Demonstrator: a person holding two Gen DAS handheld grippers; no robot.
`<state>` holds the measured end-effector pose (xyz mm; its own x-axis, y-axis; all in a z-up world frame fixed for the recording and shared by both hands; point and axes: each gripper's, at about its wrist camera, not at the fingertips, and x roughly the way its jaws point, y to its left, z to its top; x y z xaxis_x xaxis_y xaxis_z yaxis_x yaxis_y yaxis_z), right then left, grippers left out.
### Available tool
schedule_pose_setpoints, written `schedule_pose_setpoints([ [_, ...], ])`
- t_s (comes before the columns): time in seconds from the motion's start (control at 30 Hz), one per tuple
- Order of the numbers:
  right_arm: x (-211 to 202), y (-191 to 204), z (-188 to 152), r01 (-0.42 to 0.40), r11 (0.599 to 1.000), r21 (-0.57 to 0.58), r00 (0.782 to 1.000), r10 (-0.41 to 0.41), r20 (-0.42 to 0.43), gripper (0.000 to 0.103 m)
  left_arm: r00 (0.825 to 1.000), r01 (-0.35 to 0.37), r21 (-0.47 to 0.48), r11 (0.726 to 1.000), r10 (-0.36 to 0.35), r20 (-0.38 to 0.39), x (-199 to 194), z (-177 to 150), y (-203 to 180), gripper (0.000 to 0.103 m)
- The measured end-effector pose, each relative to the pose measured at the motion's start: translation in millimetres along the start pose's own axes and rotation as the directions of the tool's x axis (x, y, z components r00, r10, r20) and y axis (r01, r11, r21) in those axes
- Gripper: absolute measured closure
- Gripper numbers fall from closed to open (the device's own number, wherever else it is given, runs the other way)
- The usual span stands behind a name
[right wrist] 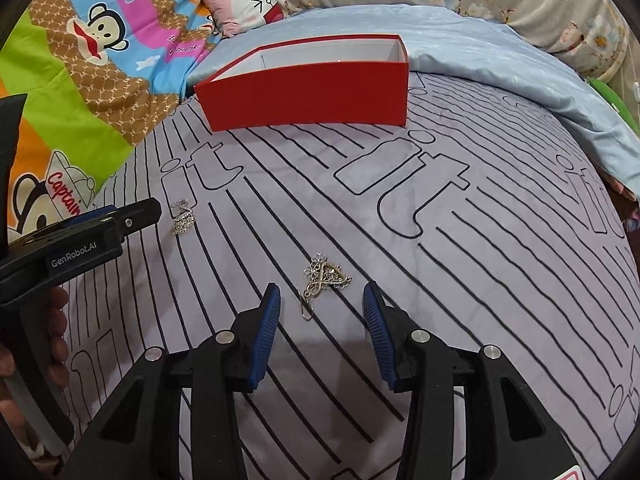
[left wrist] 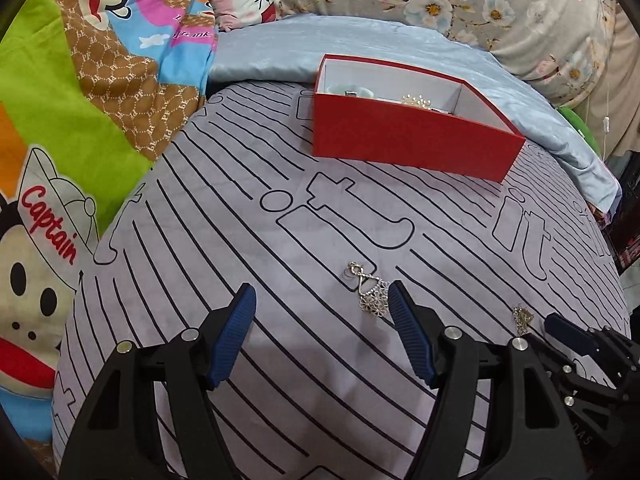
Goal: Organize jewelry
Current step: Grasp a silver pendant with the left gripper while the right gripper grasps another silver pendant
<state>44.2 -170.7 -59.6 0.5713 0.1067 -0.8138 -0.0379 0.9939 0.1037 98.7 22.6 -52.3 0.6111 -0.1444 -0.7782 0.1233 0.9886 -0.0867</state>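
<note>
Both hand-held grippers, left (left wrist: pixel 322 304) and right (right wrist: pixel 322 302), gape apart over the bed (right wrist: pixel 500 264), an earring (right wrist: pixel 324 276) near each; red box (right wrist: pixel 308 92) far.

Striped bedsheet (right wrist: pixel 500 280) bare between both earrings and red box (right wrist: pixel 308 94); box top open.
</note>
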Motion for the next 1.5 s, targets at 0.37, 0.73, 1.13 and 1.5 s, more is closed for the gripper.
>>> schedule_pose_setpoints([
  [0.37,7.4,4.7,1.8,0.048,0.998,-0.027,0.999,-0.048,0.013,0.07,1.0,-0.019,0.019,1.0,0.019,-0.01,4.8,-4.3,-8.7,0.037],
  [0.73,5.2,-6.2,1.1,0.047,0.999,-0.007,0.999,-0.047,0.011,0.093,0.999,-0.011,0.009,1.0,0.011,-0.03,9.8,-2.4,-9.1,0.037],
  [1.13,-4.2,-9.5,4.7,0.021,1.0,0.007,0.999,-0.021,0.029,0.093,0.998,0.024,-0.003,1.0,-0.024,-0.052,23.2,3.7,-16.9,0.052],
  [1.5,-4.8,-11.4,4.1,0.004,1.0,0.021,1.0,-0.005,0.029,0.093,0.998,0.037,0.015,0.999,-0.036,-0.05,29.9,2.6,-20.0,0.094],
])
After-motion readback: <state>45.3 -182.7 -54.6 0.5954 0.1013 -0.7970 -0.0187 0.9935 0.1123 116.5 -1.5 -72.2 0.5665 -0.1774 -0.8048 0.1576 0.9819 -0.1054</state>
